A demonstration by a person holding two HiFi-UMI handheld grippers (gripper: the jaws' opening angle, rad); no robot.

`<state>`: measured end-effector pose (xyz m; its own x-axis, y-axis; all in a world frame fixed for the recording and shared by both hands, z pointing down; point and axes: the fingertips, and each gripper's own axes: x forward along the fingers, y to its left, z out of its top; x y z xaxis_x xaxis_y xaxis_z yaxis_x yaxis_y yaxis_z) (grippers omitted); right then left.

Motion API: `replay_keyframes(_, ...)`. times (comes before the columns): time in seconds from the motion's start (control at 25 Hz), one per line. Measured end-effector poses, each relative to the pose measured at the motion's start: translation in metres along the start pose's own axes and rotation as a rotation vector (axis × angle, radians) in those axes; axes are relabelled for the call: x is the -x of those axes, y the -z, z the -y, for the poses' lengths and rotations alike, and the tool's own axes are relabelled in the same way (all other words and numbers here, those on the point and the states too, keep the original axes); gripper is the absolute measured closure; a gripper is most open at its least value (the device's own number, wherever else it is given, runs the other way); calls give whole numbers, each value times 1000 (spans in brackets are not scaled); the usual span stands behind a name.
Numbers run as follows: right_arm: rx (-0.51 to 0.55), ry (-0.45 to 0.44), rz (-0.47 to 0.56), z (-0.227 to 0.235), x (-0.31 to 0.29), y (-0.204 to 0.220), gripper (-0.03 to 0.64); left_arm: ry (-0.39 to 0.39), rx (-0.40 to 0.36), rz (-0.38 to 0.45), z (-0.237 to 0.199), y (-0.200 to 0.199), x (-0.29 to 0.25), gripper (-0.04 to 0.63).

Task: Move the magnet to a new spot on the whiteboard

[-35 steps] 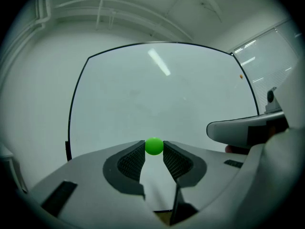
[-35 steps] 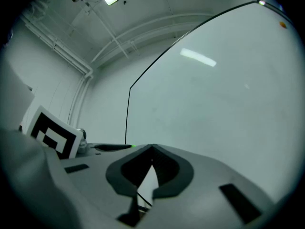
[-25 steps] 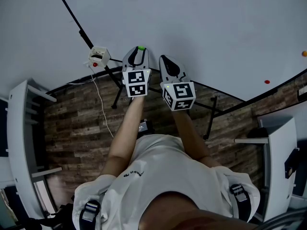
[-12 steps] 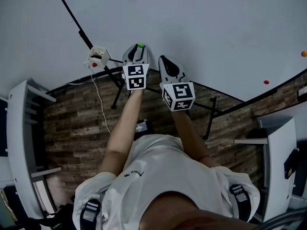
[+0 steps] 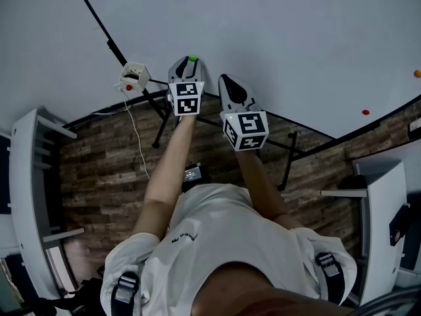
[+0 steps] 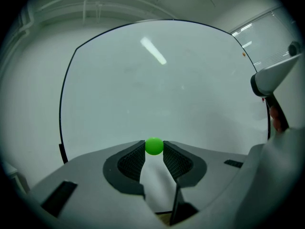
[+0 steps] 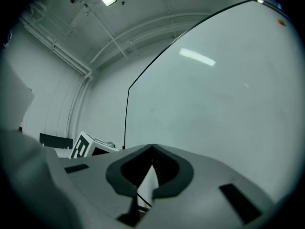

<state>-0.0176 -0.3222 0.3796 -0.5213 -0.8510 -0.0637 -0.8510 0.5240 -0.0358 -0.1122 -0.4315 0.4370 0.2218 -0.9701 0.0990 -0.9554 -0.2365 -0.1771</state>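
A small green magnet (image 5: 193,59) is pinched between the tips of my left gripper (image 5: 191,62), held up in front of the whiteboard (image 5: 276,31). In the left gripper view the green magnet (image 6: 154,146) sits between the two dark pads of the left gripper (image 6: 154,150), with the whiteboard (image 6: 162,85) right behind it. I cannot tell whether the magnet touches the board. My right gripper (image 5: 224,80) is just to the right, a little lower, tips together. In its own view the right gripper (image 7: 152,148) is shut with nothing in it, facing the whiteboard (image 7: 219,94).
A red magnet (image 5: 366,112) and an orange magnet (image 5: 417,74) sit far right on the board. A white box (image 5: 134,78) hangs at the board's lower left corner. Black stand legs (image 5: 158,127) cross the wood floor. White shelves stand at left (image 5: 26,196) and right (image 5: 381,216).
My left gripper has moved a little up and forward toward the board with the green magnet still in it. The right gripper has hardly moved.
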Motion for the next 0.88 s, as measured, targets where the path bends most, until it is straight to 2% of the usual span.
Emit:
replay_keyframes(0.56, 5, 4, -4, 4, -4, 2, 603, -4, 57, -45, -12, 18, -27, 476)
replay_keyframes(0.88, 9, 12, -12, 8, -8, 5, 603, 1, 52, -46, -14, 19, -41, 476)
